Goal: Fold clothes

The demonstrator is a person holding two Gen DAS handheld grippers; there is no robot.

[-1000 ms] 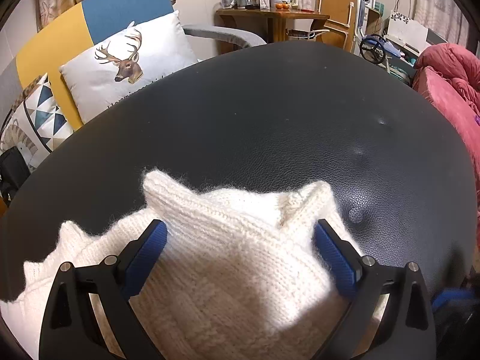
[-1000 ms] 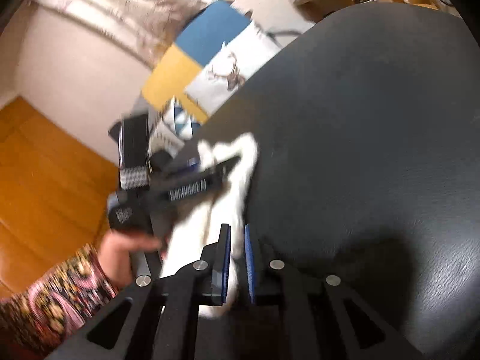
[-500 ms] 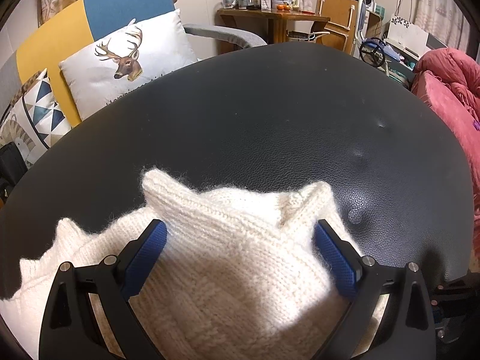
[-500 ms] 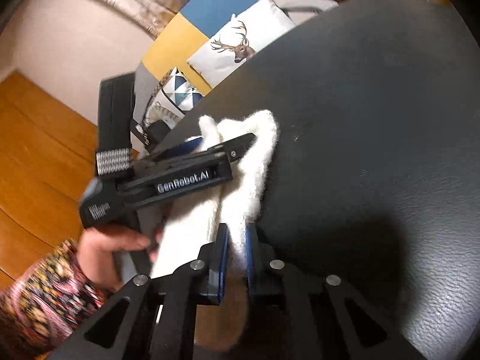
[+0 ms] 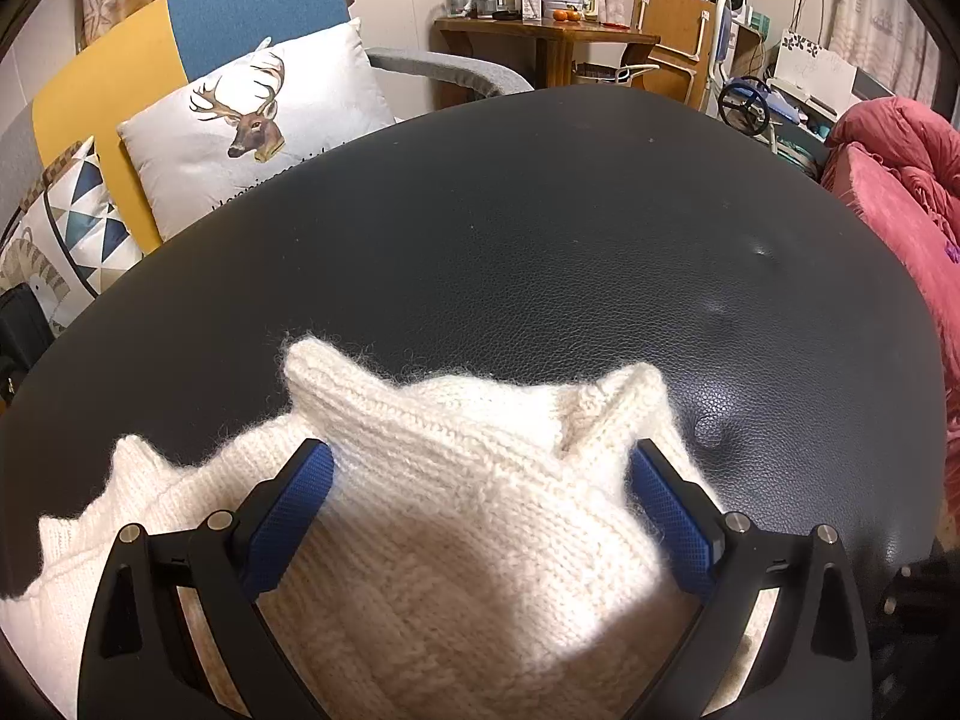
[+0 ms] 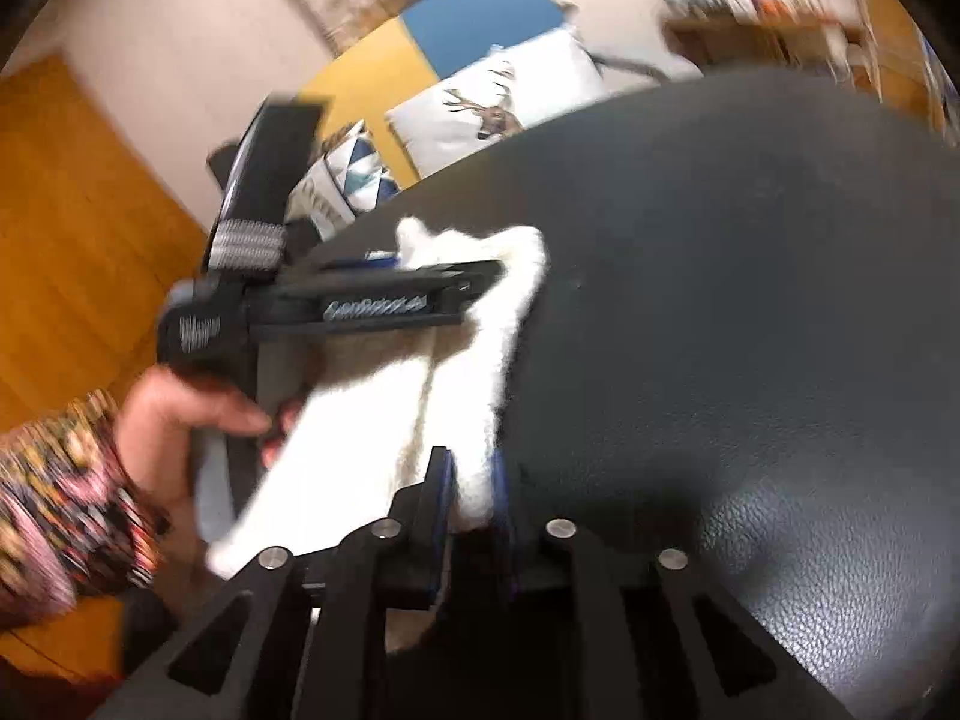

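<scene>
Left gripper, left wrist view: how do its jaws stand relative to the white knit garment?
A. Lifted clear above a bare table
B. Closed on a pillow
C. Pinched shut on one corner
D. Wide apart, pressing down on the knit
D: the left gripper has its blue pads spread wide, with the white knit garment bulging up between them on the black table.

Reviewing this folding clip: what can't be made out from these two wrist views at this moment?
- Left wrist view: the near part of the white knit garment is cut off by the bottom edge and covered by the left gripper, so its folded shape stays unknown.
- Right wrist view: motion blur smears everything; the jaws of the right gripper are opening with fabric between them, contact unclear.
- The left gripper's label is unreadable there.
</scene>
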